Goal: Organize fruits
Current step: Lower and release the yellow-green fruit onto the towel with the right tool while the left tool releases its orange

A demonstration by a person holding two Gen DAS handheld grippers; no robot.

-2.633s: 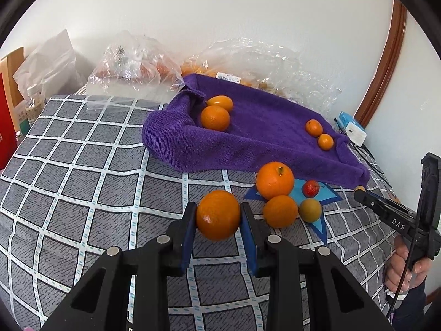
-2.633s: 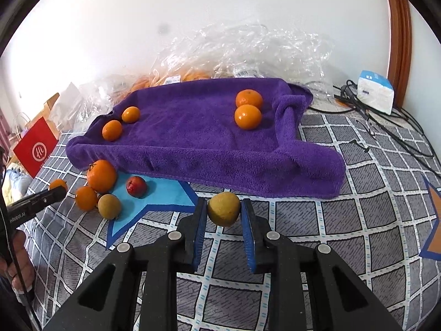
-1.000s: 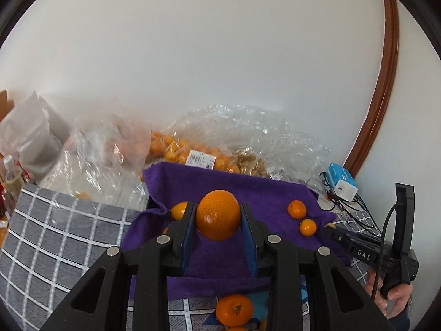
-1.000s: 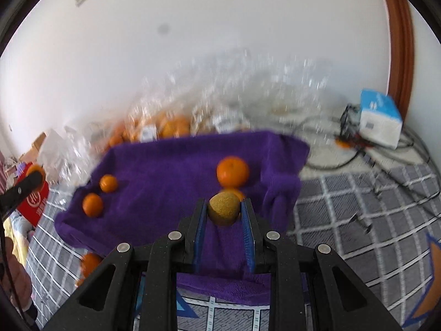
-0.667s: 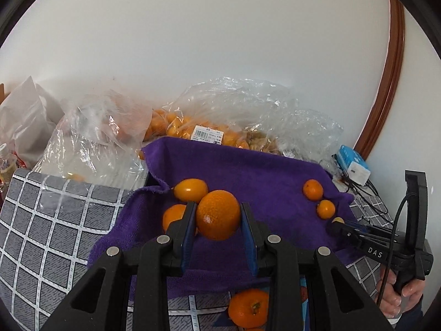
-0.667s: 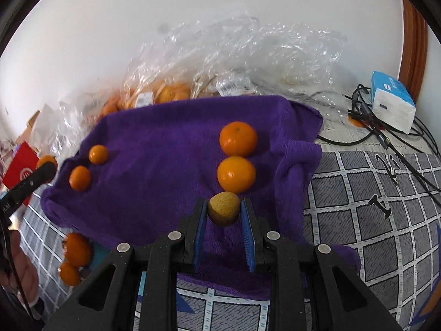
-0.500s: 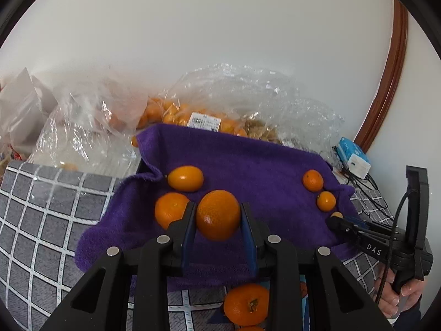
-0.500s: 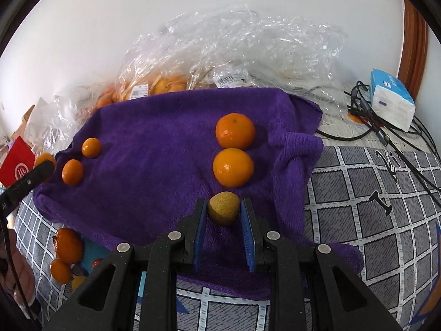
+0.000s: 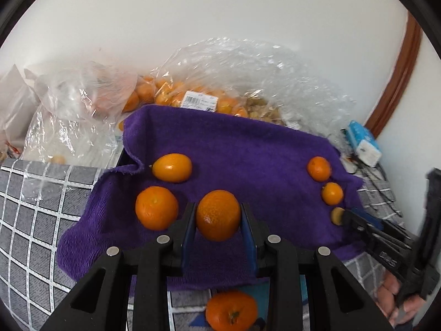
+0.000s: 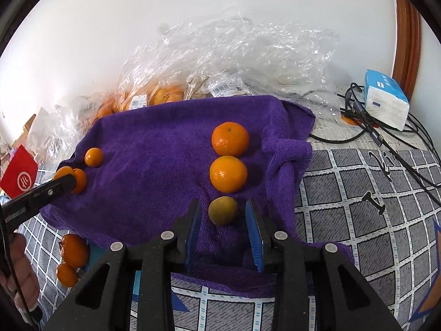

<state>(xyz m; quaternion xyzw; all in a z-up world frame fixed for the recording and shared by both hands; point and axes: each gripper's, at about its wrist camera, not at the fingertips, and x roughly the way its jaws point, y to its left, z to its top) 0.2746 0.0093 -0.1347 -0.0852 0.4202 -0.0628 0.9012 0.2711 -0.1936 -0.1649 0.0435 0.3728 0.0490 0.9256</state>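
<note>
Purple terry towel (image 10: 154,149): our right hand-held gripper (image 10: 223,219) has just been opening, dull yellow-green round fruit (image 10: 222,210) loose between jaws. Left hand-held gripper (image 9: 218,220) clamps round orange mandarin (image 9: 217,214) w/ towel below; next, lower & release.

Grey checked bed cover (image 10: 358,212) under purple towel (image 10: 154,171), plastic bags (image 9: 82,115), cables (image 10: 386,132).

Crinkled clear plastic bags (image 10: 248,55) heap against the white wall, a tissue pack (image 10: 386,99) lies on black cables (image 10: 358,127), a red bag (image 10: 18,178) sits far left
</note>
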